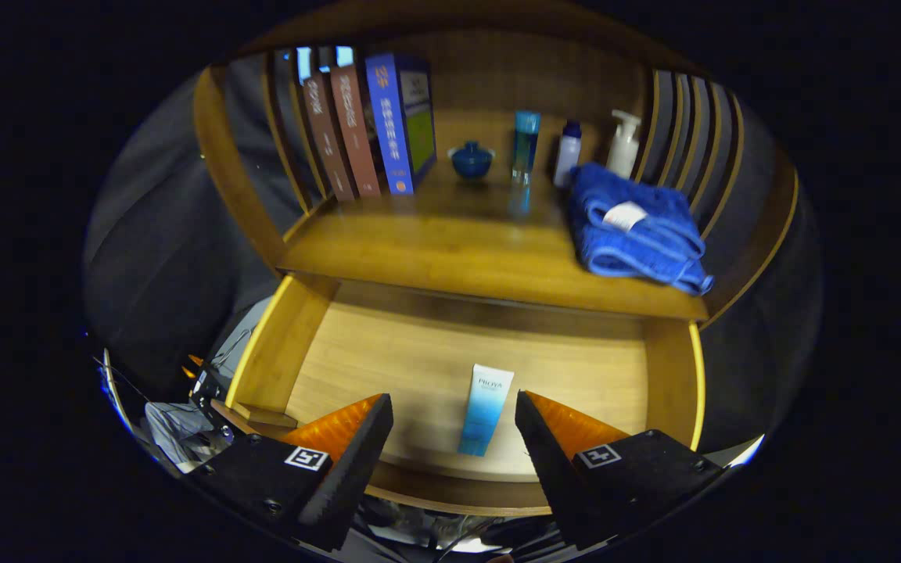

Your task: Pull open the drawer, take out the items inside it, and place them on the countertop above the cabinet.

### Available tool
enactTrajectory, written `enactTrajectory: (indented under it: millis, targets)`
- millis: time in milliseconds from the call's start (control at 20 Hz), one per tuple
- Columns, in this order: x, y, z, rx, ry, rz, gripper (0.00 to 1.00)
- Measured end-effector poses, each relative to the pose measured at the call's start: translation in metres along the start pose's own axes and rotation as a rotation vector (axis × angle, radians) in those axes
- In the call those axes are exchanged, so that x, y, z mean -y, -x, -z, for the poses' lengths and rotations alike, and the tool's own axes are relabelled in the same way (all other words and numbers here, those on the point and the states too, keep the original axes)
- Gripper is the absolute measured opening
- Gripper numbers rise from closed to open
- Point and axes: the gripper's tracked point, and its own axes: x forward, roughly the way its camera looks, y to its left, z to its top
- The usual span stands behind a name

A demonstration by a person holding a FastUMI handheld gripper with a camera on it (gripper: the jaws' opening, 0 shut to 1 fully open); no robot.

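Note:
The wooden drawer [341, 367] stands pulled out below the countertop [435, 250]. A white-and-blue tube [486, 408] lies flat on the drawer floor near its front wall. My gripper [454, 410] hovers above the drawer's front, open, with the tube lying below and between the fingertips; neither finger touches it. On the countertop's right side rests a folded blue towel [638, 231].
At the back of the countertop stand several books [364, 125], a small blue lidded bowl [472, 159], a tall blue tube [526, 145], a small white bottle [567, 155] and a pump bottle [623, 142]. Slatted wooden side walls [693, 133] flank the shelf. Clutter and cables [184, 422] lie left of the drawer.

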Motion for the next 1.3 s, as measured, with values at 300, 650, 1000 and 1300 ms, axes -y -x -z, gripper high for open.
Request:
enactTrajectory:
  millis: [300,650,1000,1300]
  targets:
    - [0.021,-0.064,0.042,-0.244,-0.067,0.073,0.97]
    - [0.047,-0.114,0.079,-0.355,-0.138,0.152,0.87]
    - [0.04,-0.106,0.078,-0.375,-0.173,0.109,0.34]
    - [0.042,-0.074,0.045,-0.278,-0.145,0.046,0.34]
